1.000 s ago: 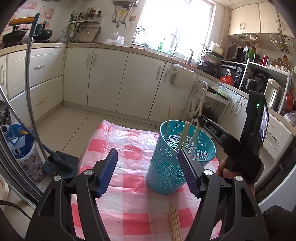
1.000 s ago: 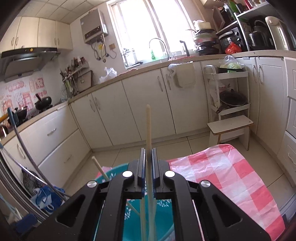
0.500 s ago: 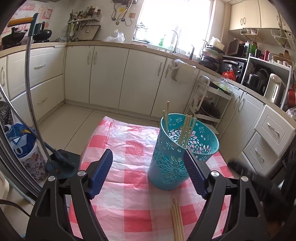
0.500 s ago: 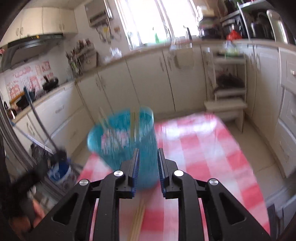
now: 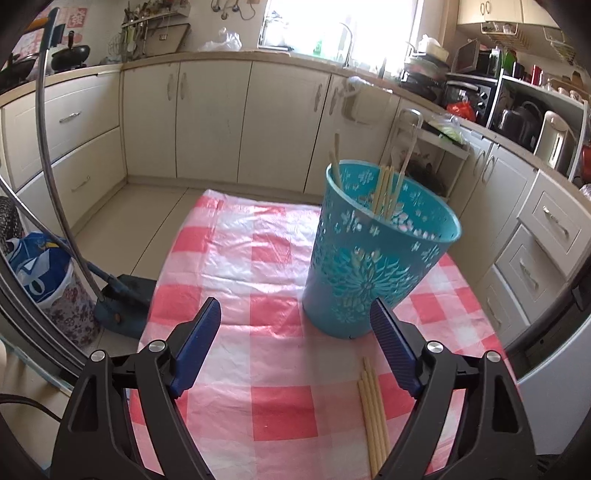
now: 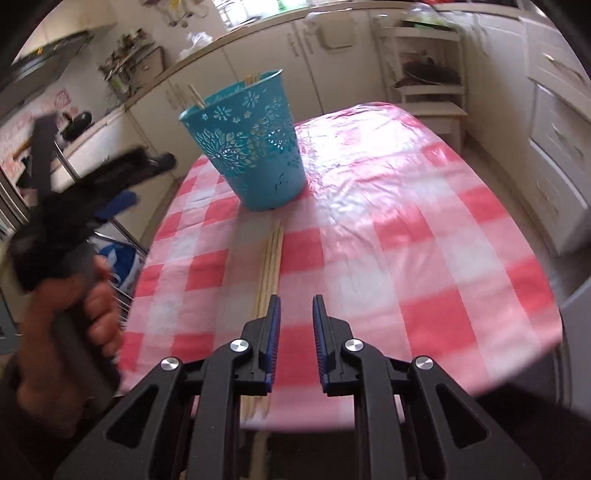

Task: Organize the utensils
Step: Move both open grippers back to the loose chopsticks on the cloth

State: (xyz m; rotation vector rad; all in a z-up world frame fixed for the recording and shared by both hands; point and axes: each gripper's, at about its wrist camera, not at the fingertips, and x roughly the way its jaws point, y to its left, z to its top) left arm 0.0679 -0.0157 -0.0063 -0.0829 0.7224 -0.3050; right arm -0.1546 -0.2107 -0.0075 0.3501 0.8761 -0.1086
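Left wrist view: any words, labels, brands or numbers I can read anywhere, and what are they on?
No text can be read for certain.
Red wall poster: one large character, too blurred to quote.
Blue bag on the floor: white print, not legible.
Teal basket: flower cutouts only, no text.
Counter appliances: any labels too small.

Daylight blows out the big kitchen window [image 5: 343,26], glare on the glossy red-checked plastic cloth [image 6: 369,166]; right view's motion-smeared (fisheye-bent edges too).

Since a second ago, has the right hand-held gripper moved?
Yes. The right hand-held gripper has pulled back from above the teal basket, now hovering empty over the loose chopsticks.
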